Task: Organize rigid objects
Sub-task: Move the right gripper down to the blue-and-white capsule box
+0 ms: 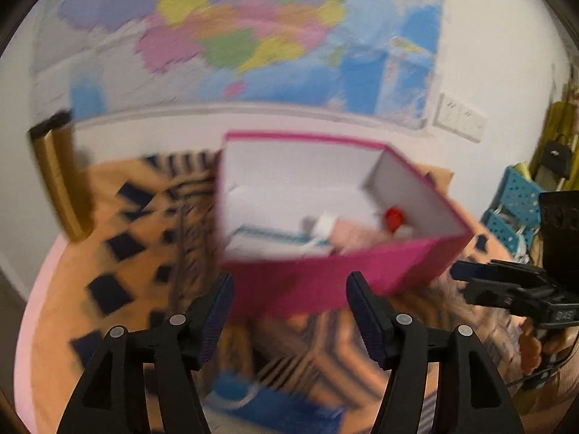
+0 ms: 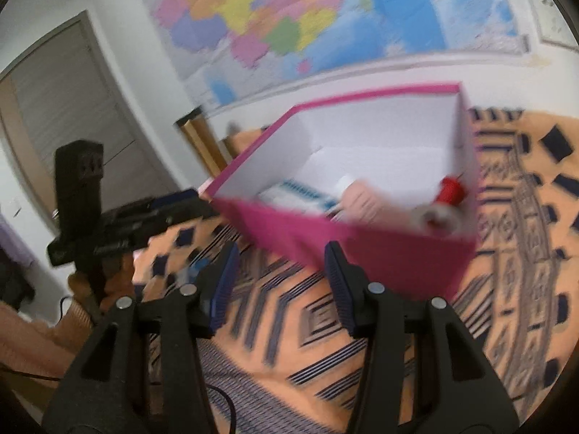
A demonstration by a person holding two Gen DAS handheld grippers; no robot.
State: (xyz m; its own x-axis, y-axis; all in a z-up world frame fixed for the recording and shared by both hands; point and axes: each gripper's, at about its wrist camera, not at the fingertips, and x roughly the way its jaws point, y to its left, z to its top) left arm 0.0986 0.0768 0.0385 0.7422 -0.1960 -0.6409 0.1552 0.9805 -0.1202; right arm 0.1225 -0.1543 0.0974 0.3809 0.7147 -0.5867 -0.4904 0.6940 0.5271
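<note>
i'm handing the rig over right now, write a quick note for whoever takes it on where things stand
Left gripper: open, empty, facing the pink box.
Right gripper: open, empty, also aimed at the near wall of the box.
The box sits on the orange patterned cloth, lid off. Inside it: a red spool, a pale pink item, a white flat pack with a blue edge, and a white roll.
Left to do: a blue item lies on the cloth below the left gripper; frames are too blurred to identify it.
</note>
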